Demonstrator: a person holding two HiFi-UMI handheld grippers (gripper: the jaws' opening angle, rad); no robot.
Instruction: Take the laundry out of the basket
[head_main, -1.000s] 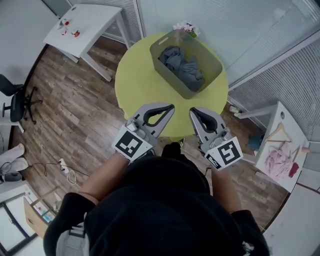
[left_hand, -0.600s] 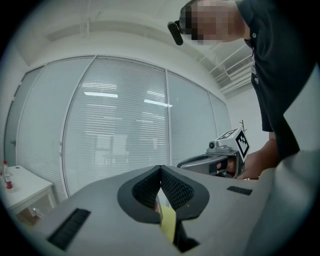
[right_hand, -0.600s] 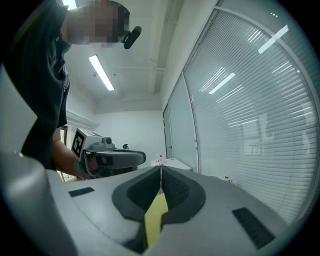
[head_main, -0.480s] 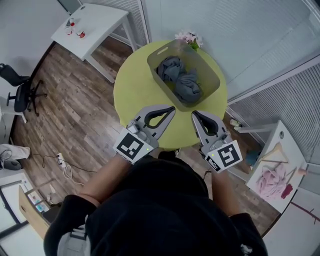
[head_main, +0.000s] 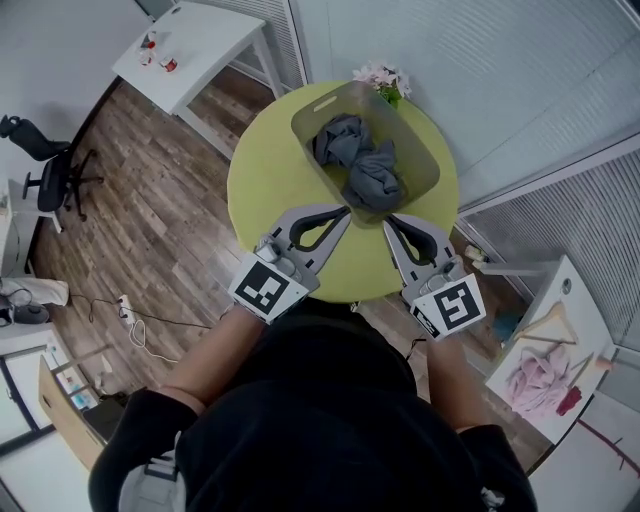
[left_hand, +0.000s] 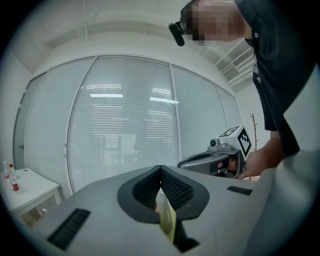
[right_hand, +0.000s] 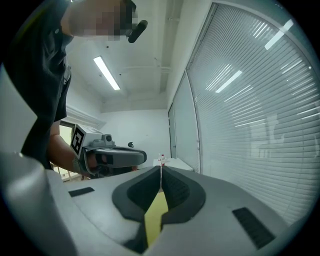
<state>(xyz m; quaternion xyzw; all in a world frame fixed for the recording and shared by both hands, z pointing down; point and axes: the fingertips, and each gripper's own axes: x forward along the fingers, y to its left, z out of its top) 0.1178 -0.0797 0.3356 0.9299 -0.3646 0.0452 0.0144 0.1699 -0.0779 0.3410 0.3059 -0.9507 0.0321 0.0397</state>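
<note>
Now: open up before the reach

Both are empty and pinched together. The left hand-held gripper (head_main: 343, 211) and right hand-held gripper (head_main: 389, 221) sit level at the near wall of the basket (head_main: 305, 112). The grey laundry (head_main: 360, 165) is bunched inside it, on the round green counter (head_main: 265, 175). We'd spread one jaw pair wide, clear the near wall, tip down, and bite a raised fold, not the whole heap.

The little red-and-white bits (head_main: 158, 55) on the white table (head_main: 205, 40) at upper left are way too small to ID. Same goes for the pink heap (head_main: 535, 378) at lower right. The grey laundry (head_main: 358, 165) hides the basket (head_main: 418, 150) floor. The person's dark top (head_main: 320, 420) blocks the bottom of the head view.
</note>
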